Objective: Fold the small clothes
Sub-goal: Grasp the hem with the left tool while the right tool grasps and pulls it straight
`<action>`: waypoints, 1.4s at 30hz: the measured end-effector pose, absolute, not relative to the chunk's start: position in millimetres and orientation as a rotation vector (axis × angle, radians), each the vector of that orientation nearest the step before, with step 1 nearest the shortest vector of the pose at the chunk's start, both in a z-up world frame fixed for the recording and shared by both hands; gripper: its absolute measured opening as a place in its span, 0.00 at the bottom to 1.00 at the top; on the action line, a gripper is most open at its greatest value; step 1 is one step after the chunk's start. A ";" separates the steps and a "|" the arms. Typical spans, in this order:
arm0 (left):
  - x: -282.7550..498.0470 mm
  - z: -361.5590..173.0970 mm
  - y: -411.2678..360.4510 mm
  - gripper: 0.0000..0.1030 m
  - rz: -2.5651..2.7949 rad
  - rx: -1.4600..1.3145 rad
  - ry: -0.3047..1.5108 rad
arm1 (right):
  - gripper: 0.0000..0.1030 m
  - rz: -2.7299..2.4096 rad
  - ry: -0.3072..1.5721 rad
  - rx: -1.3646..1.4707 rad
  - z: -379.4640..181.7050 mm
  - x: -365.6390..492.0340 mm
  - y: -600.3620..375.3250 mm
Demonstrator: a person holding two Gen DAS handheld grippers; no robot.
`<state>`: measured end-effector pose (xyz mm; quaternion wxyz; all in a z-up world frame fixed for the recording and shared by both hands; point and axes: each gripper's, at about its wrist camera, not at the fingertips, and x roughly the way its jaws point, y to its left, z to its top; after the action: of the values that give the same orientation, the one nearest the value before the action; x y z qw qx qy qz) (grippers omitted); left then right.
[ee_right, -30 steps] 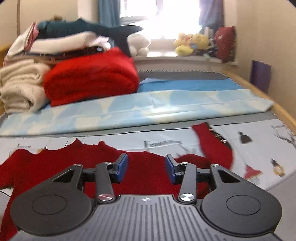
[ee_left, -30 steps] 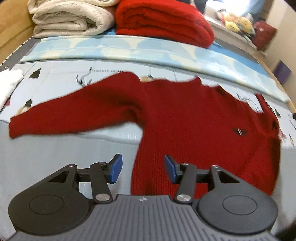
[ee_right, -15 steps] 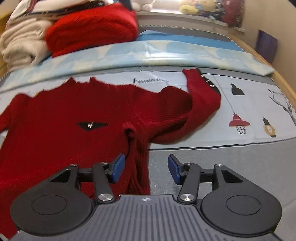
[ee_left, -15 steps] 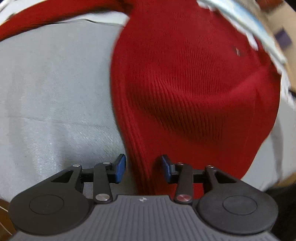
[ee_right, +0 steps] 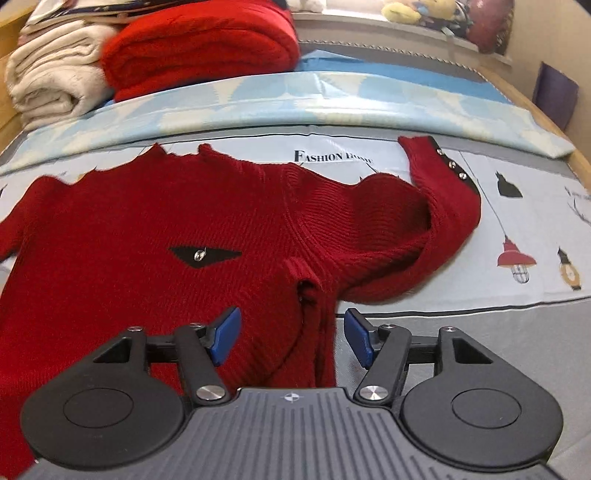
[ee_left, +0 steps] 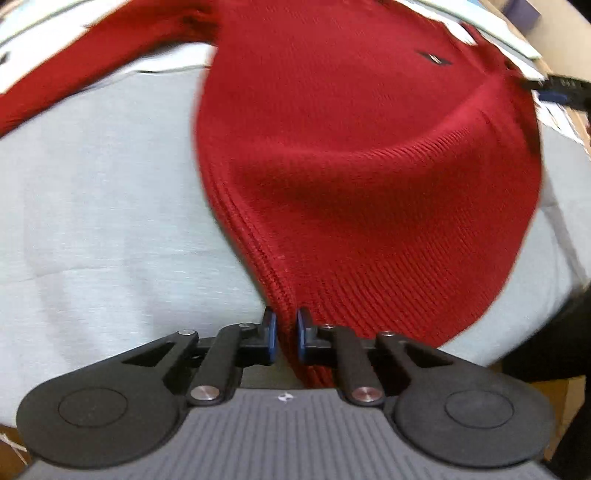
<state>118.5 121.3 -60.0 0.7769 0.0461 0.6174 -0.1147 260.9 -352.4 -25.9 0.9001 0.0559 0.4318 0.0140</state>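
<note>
A dark red knit sweater (ee_left: pixel 351 155) lies spread on the bed, one sleeve stretched out to the far left. My left gripper (ee_left: pixel 286 332) is shut on the sweater's ribbed bottom hem at its left corner. In the right wrist view the sweater (ee_right: pixel 129 236) shows a small black patch on the chest, and its right sleeve (ee_right: pixel 443 206) is bent back towards the collar. My right gripper (ee_right: pixel 291 336) is open, its jaws straddling the sweater's right side edge. The right gripper also shows in the left wrist view (ee_left: pixel 554 88) at the far right.
The bed has a grey sheet (ee_left: pixel 92 221) and a printed light cover (ee_right: pixel 517 221). At the back lie a folded pale blue blanket (ee_right: pixel 295 99), a folded bright red blanket (ee_right: pixel 199 48) and a cream one (ee_right: pixel 51 81). Plush toys (ee_right: pixel 417 9) sit on the sill.
My left gripper has closed on the sweater's hem, where half a second ago it was open around it. My right gripper has moved closer to the sweater's right edge and stays open.
</note>
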 end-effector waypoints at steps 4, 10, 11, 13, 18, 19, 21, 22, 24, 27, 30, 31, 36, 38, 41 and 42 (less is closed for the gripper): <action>119.0 -58.3 136.8 0.00 -0.139 0.120 1.330 | 0.65 -0.013 0.932 0.113 -34.8 271.4 -343.0; 124.9 -53.5 167.1 0.17 -0.117 -0.060 1.332 | 0.16 -0.021 0.995 0.039 -45.8 273.2 -332.4; 126.9 -52.6 169.9 0.31 -0.127 -0.079 1.333 | 0.10 -0.030 1.004 0.048 -46.6 272.1 -335.7; 130.2 -54.6 166.3 0.54 -0.154 -0.100 1.339 | 0.07 -0.015 0.999 0.097 -43.9 267.7 -343.7; 130.1 -69.8 140.8 0.67 -0.219 -0.046 1.368 | 0.07 0.042 0.979 0.090 -34.1 250.4 -354.9; 132.3 -75.3 135.0 0.67 -0.219 -0.019 1.385 | 0.07 0.054 0.981 0.093 -32.5 245.5 -359.0; 129.4 -79.7 125.7 0.67 -0.217 0.024 1.405 | 0.06 0.080 0.984 0.100 -30.1 237.0 -367.3; 131.0 -83.1 121.3 0.66 -0.219 0.044 1.412 | 0.06 0.100 0.986 0.102 -28.7 230.7 -372.5; 131.8 -86.1 114.9 0.60 -0.223 0.079 1.415 | 0.06 0.136 0.999 0.109 -28.2 219.1 -382.3; 131.8 -83.3 111.2 0.19 -0.254 0.089 1.402 | 0.06 0.190 1.032 0.148 -29.3 203.2 -399.0; 130.9 -75.6 107.4 0.08 -0.253 0.141 1.363 | 0.06 0.278 1.055 0.178 -30.7 182.2 -414.0; 130.0 -71.3 107.3 0.08 -0.255 0.151 1.346 | 0.06 0.307 1.064 0.182 -31.7 176.5 -417.0; 118.2 -35.3 136.7 0.06 -0.250 0.094 1.250 | 0.06 0.497 1.132 0.211 -40.1 143.4 -433.9; 113.0 -26.7 149.0 0.06 -0.251 0.063 1.235 | 0.06 0.579 1.156 0.267 -42.7 129.1 -439.8; 108.1 -26.8 145.1 0.06 -0.270 0.124 1.267 | 0.06 0.736 1.195 0.306 -47.0 105.7 -443.5; 104.8 -27.3 138.7 0.06 -0.283 0.145 1.282 | 0.06 0.764 1.209 0.292 -48.9 99.4 -442.4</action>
<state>104.8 138.7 -27.3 0.7897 0.0675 0.5954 -0.1313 99.4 -442.4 -48.9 0.7453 0.1334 0.5523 0.3489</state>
